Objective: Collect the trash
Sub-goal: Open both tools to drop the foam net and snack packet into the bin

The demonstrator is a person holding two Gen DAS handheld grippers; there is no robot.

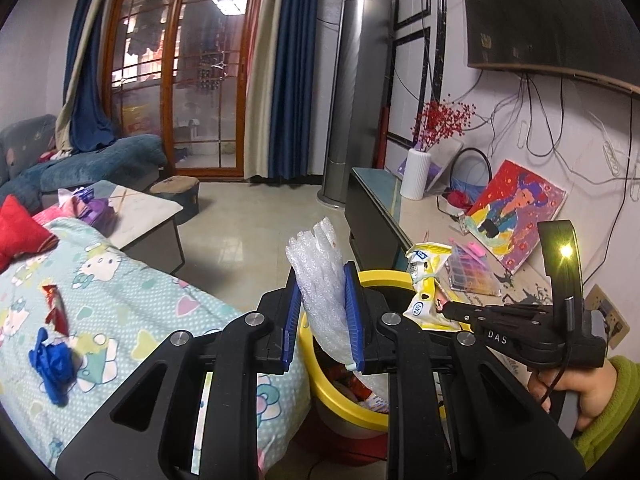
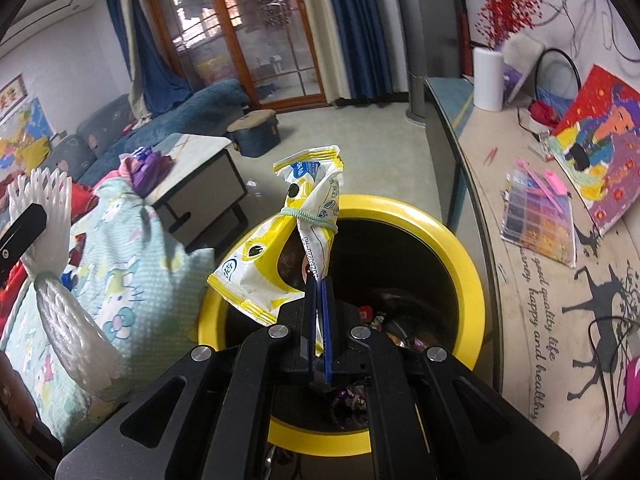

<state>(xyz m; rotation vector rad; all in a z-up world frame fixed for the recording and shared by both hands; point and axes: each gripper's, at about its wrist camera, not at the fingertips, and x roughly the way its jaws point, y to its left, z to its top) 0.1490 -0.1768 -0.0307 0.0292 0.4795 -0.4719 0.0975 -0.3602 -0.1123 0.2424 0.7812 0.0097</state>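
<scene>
**Two grippers, two pieces of trash over one bin**

The left gripper [image 1: 323, 312] is clamped on one white foam net sleeve [image 1: 320, 276], its lower end hanging over the yellow-rimmed bin [image 1: 340, 396]. The right gripper [image 2: 319, 320] pinches one yellow-and-white wrapper [image 2: 296, 240], bound by one green hair tie [image 2: 316, 218], above the bin's opening. Inside the bin lie several wrappers, too dark to count. Beside it, a Hello Kitty blanket [image 1: 132, 292] carries one red wrapper [image 1: 56, 306] and one crumpled blue piece [image 1: 54, 364]. Further off stand one coffee table [image 1: 140, 216] and one white vase [image 1: 416, 174].
</scene>
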